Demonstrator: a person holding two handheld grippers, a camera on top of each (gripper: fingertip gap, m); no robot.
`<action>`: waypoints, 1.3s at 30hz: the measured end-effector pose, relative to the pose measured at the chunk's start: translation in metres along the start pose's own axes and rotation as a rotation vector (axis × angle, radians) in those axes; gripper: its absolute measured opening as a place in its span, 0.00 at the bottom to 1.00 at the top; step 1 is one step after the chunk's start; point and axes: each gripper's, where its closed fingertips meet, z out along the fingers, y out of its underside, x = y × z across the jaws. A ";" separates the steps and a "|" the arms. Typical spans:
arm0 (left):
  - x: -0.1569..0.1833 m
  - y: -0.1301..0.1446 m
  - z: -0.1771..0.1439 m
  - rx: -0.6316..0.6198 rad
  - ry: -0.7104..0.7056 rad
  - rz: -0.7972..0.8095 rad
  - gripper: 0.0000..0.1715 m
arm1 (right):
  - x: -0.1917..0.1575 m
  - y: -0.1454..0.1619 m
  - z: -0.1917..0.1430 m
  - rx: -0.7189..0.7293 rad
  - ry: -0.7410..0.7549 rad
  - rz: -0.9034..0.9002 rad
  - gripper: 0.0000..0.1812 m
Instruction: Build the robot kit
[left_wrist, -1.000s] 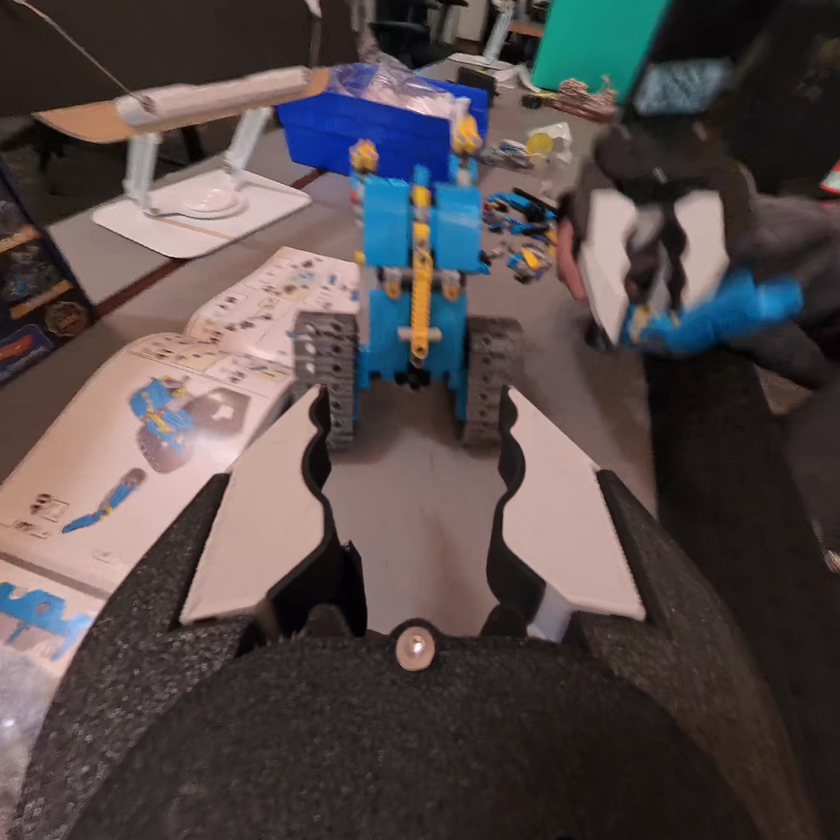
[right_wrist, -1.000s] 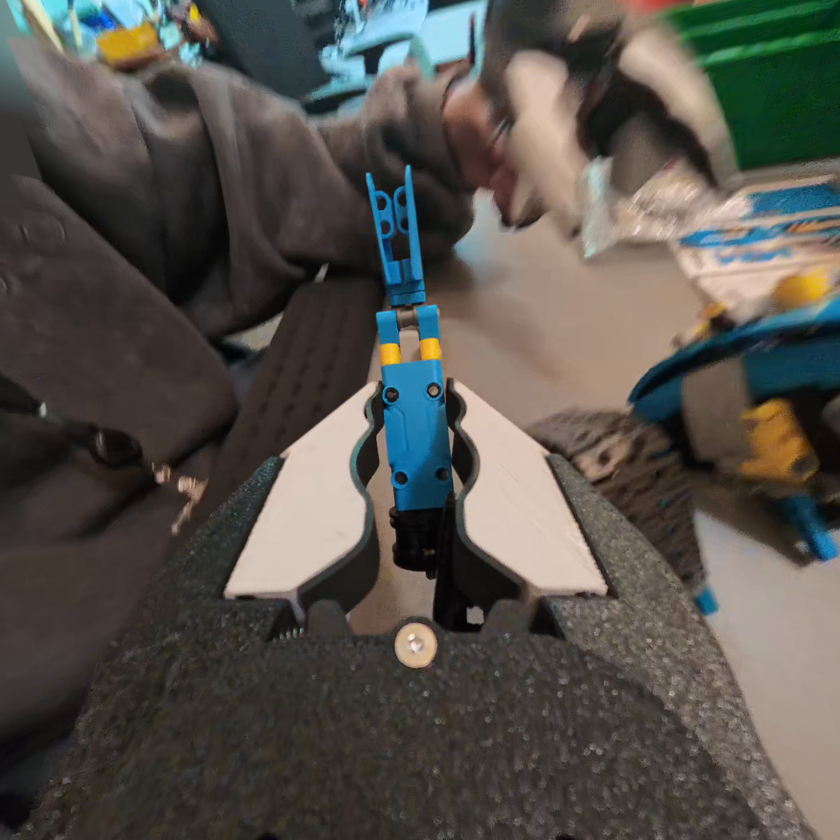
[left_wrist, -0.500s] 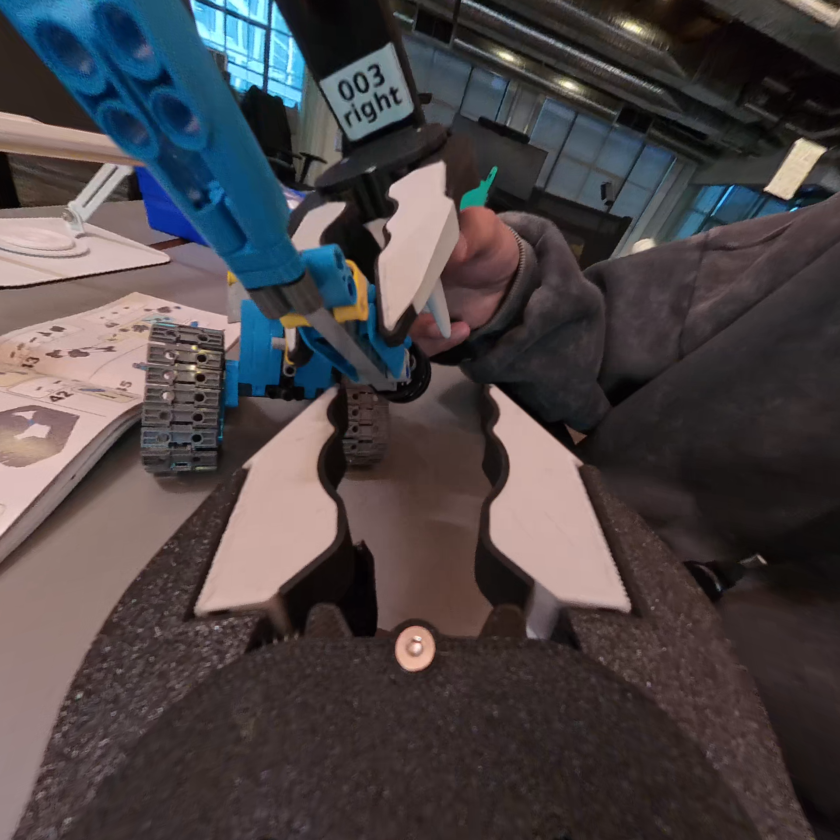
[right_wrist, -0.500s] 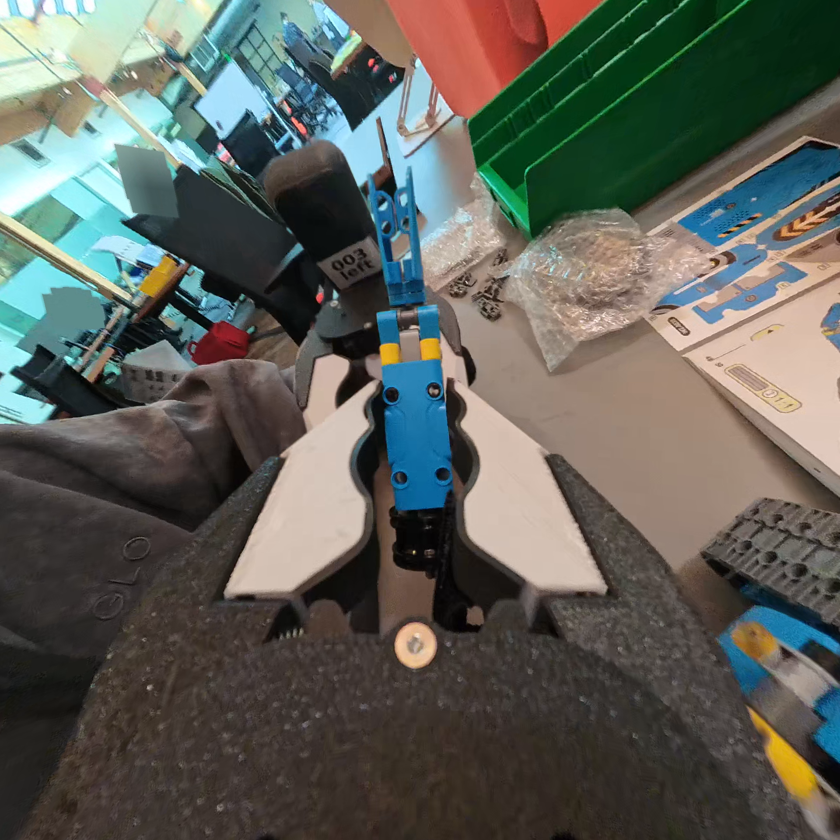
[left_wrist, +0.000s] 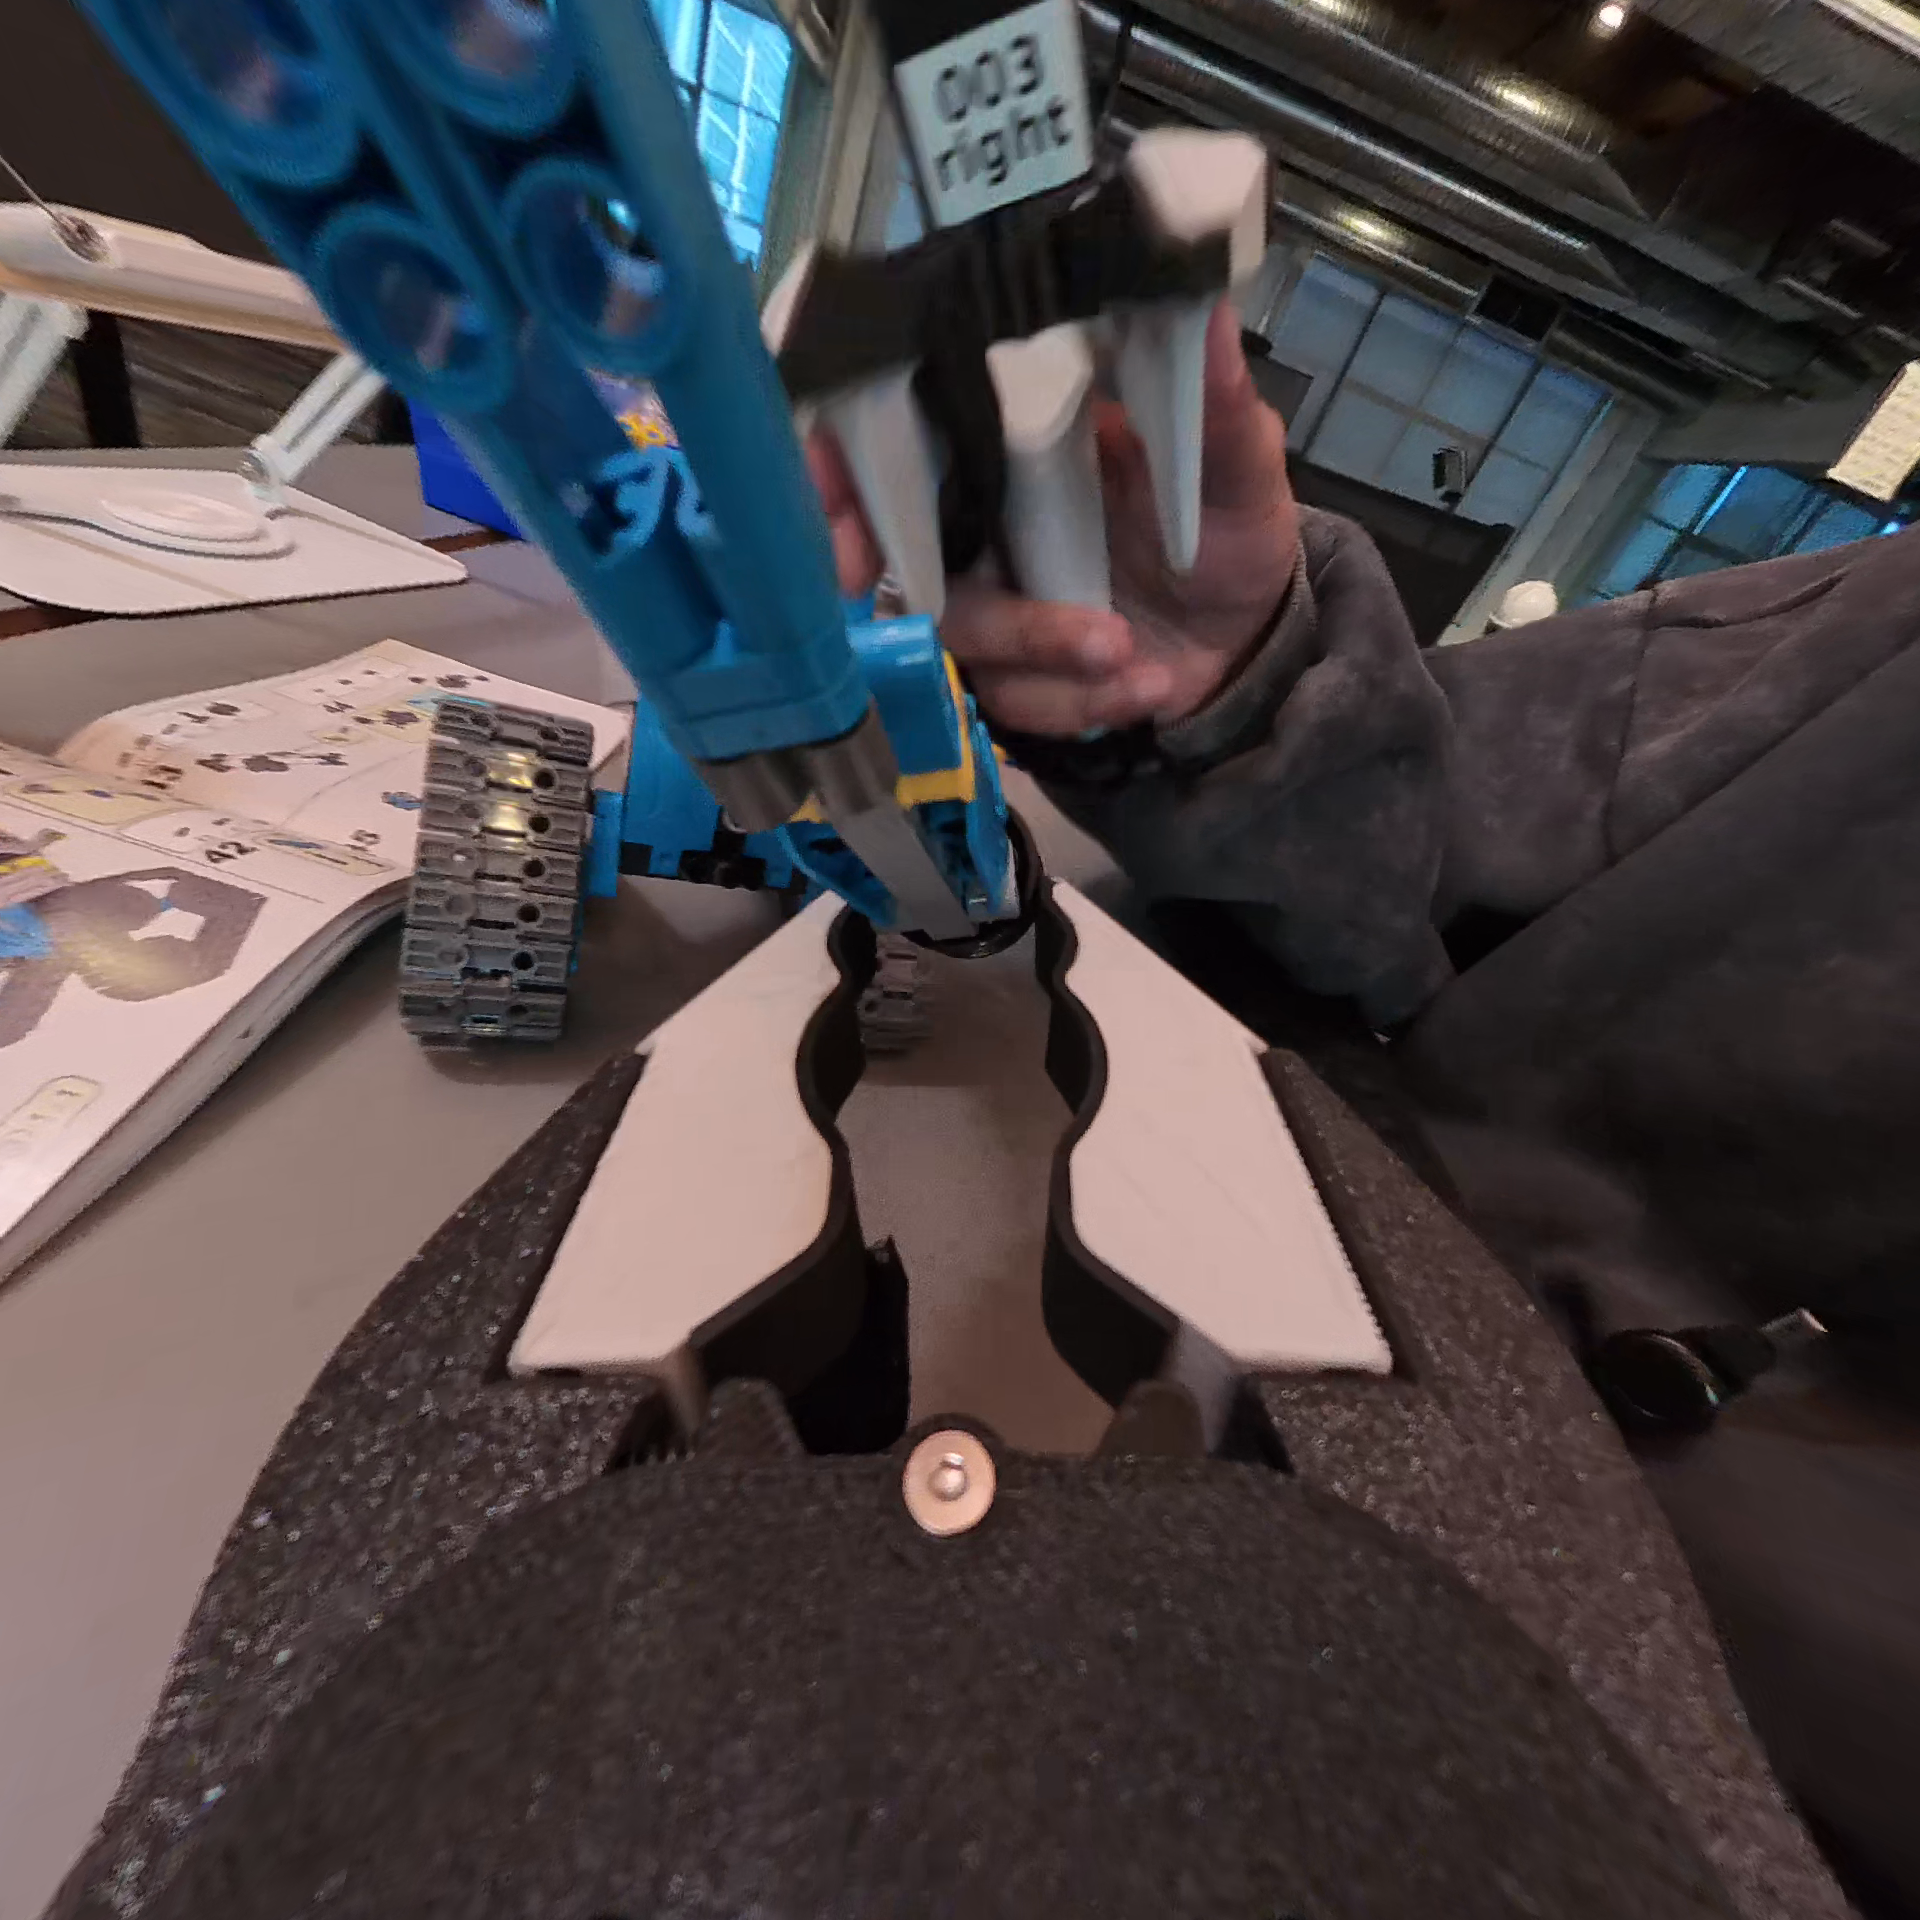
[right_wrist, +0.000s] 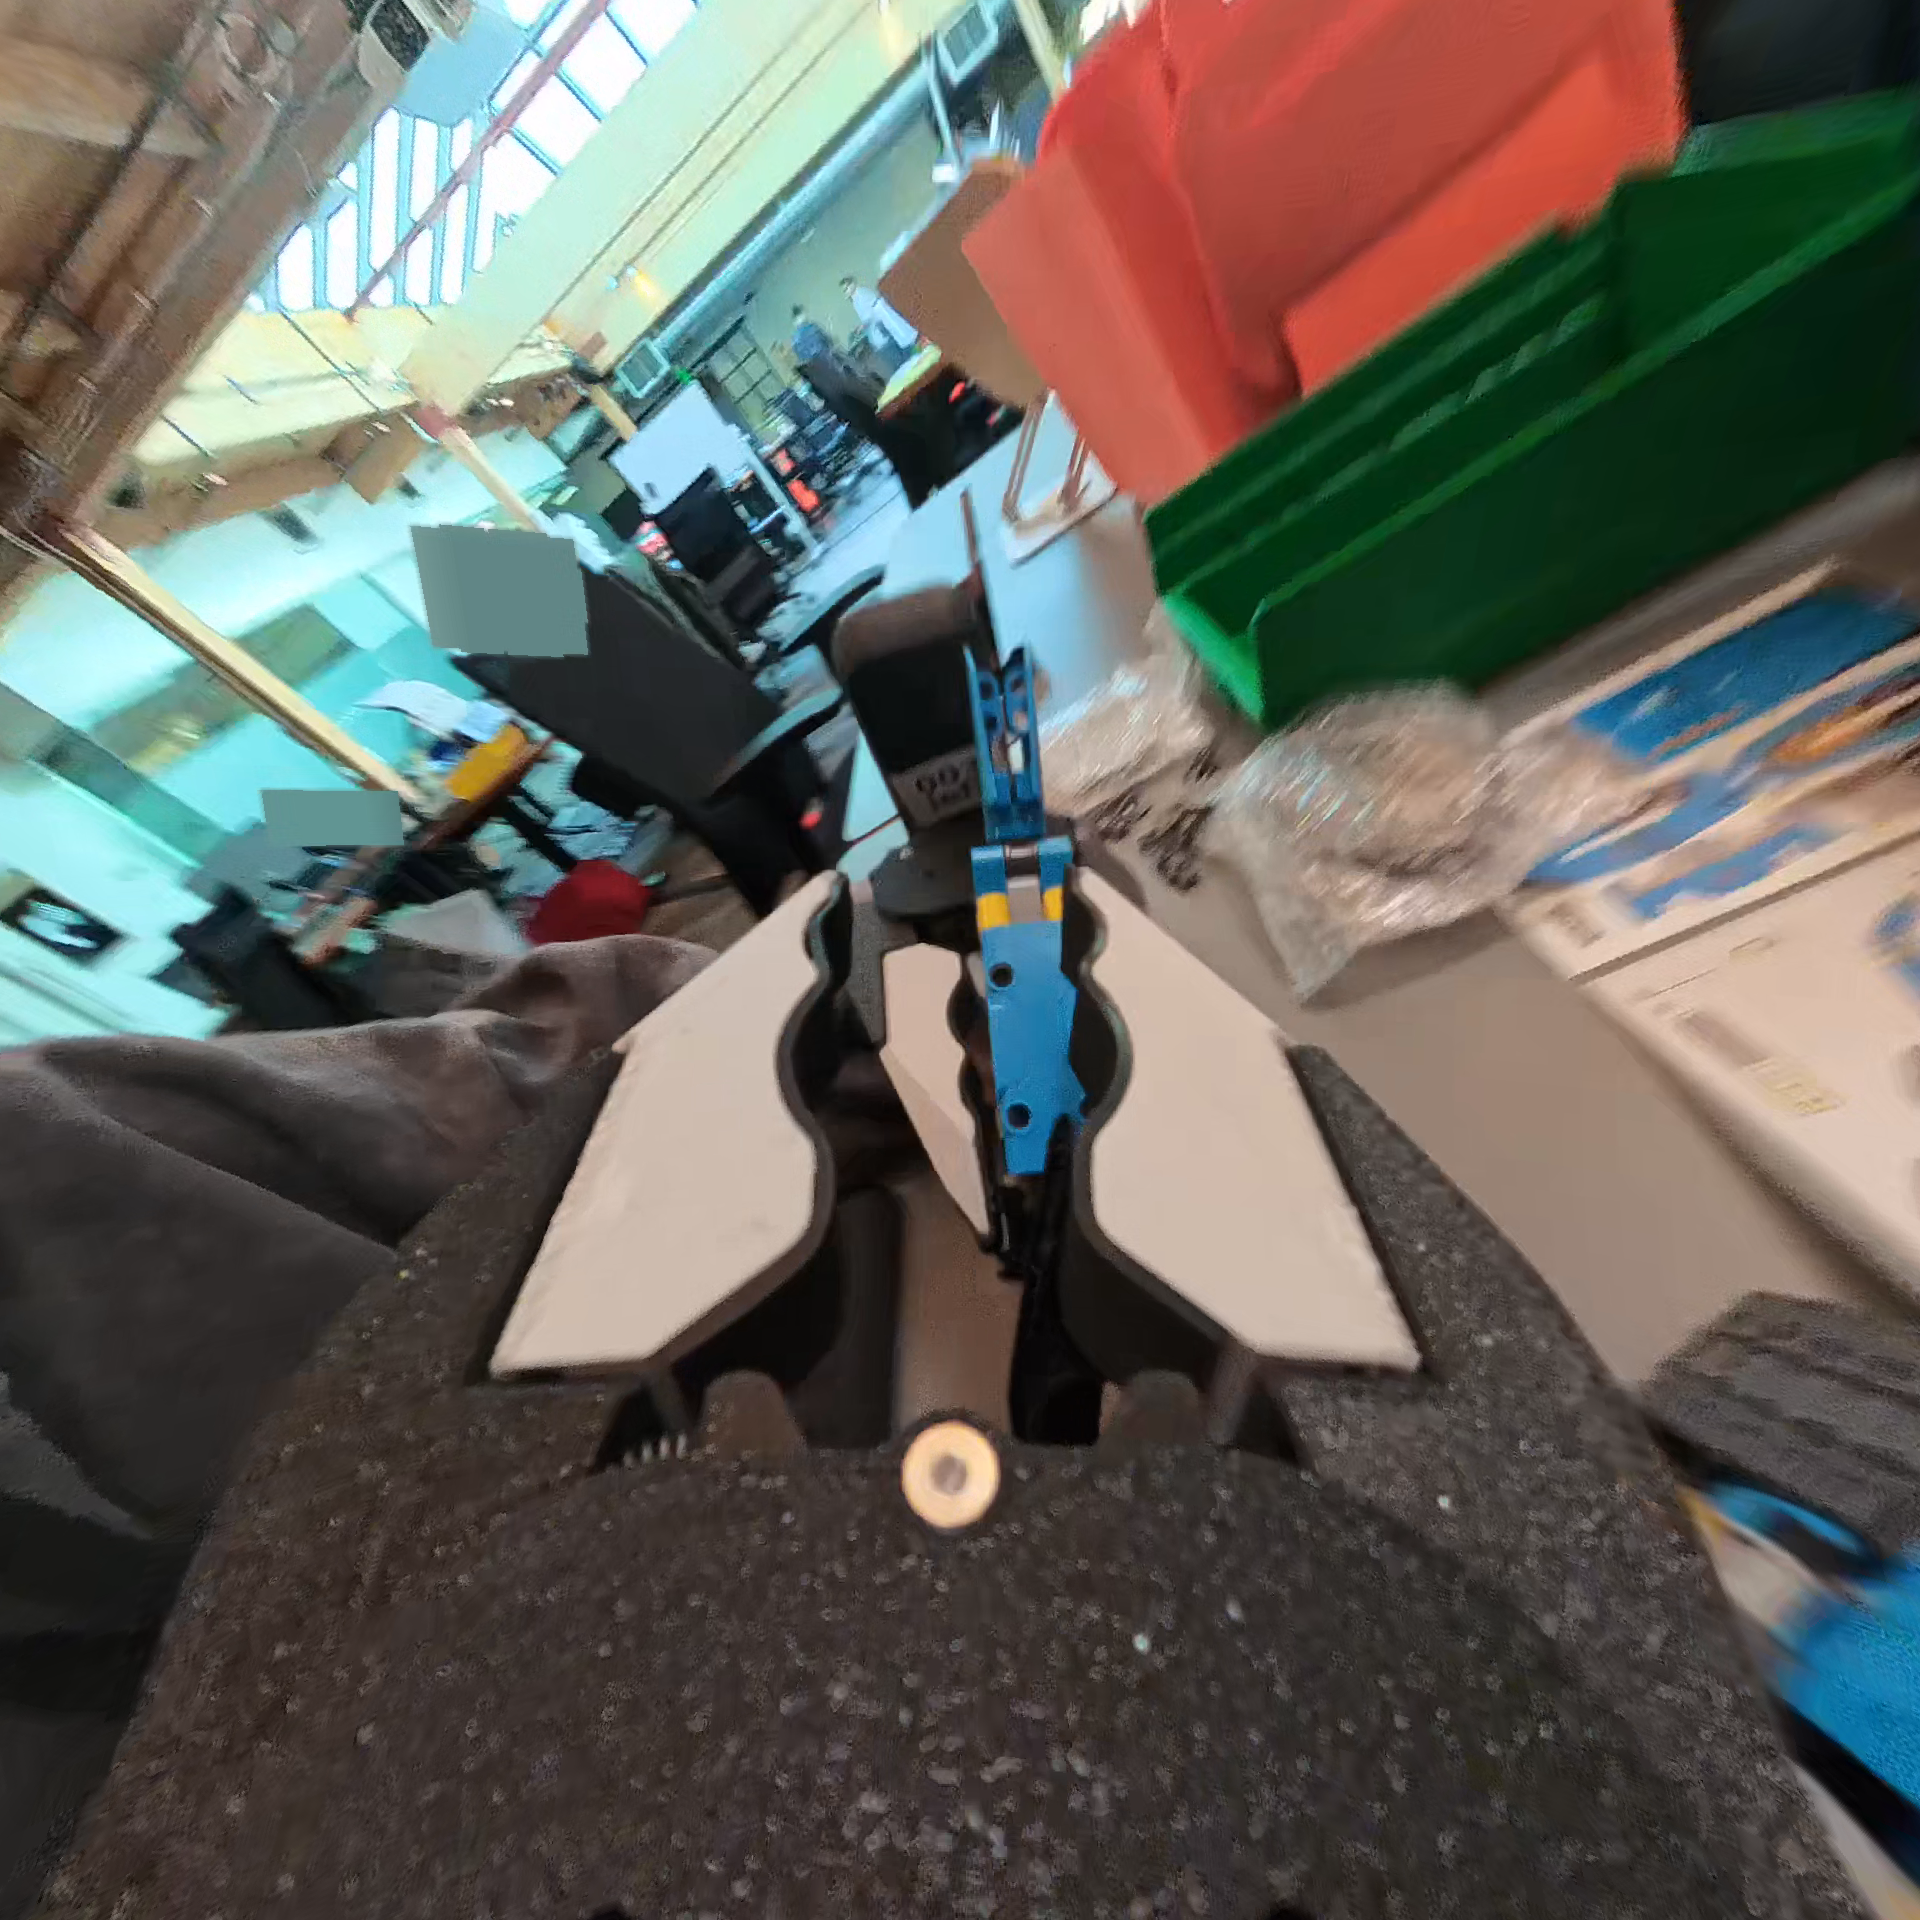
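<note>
A long blue toy arm with yellow collars (left_wrist: 644, 468) slants up to the left in the left wrist view. My left gripper (left_wrist: 940, 904) has its jaws closed in on the arm's black lower end. My right gripper (right_wrist: 956, 904) is open; the arm (right_wrist: 1023, 1039) leans against its right finger, and a white finger of the left gripper (right_wrist: 920, 1029) shows in the gap. The right gripper (left_wrist: 987, 582) also shows in the left wrist view, held by a hand (left_wrist: 1143, 644). A blue toy vehicle with grey tracks (left_wrist: 488, 873) stands on the table just behind the arm.
An open instruction booklet (left_wrist: 156, 831) lies left of the vehicle, with a white lamp base (left_wrist: 187, 530) and a blue bin (left_wrist: 457, 478) behind. Green bins (right_wrist: 1507, 499), clear plastic bags (right_wrist: 1382, 831) and printed sheets (right_wrist: 1714, 935) lie to the right. A grey sleeve (left_wrist: 1558, 831) fills the right side. The grippers' ends are close to 8 cm from one another.
The right gripper has opened around the blue arm. The left gripper's jaws have narrowed onto the arm's lower end. The two grippers have come closer together.
</note>
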 end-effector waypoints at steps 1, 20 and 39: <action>-0.003 -0.003 -0.002 0.027 -0.020 0.012 0.17 | -0.003 -0.010 -0.015 0.018 0.036 -0.091 0.23; -0.050 0.015 0.038 -0.120 -0.184 0.191 0.17 | 0.096 0.110 -0.162 -0.155 0.397 -0.385 0.25; -0.073 0.032 0.034 -0.269 -0.254 0.201 0.17 | 0.092 0.102 -0.116 -0.033 0.195 -0.004 0.22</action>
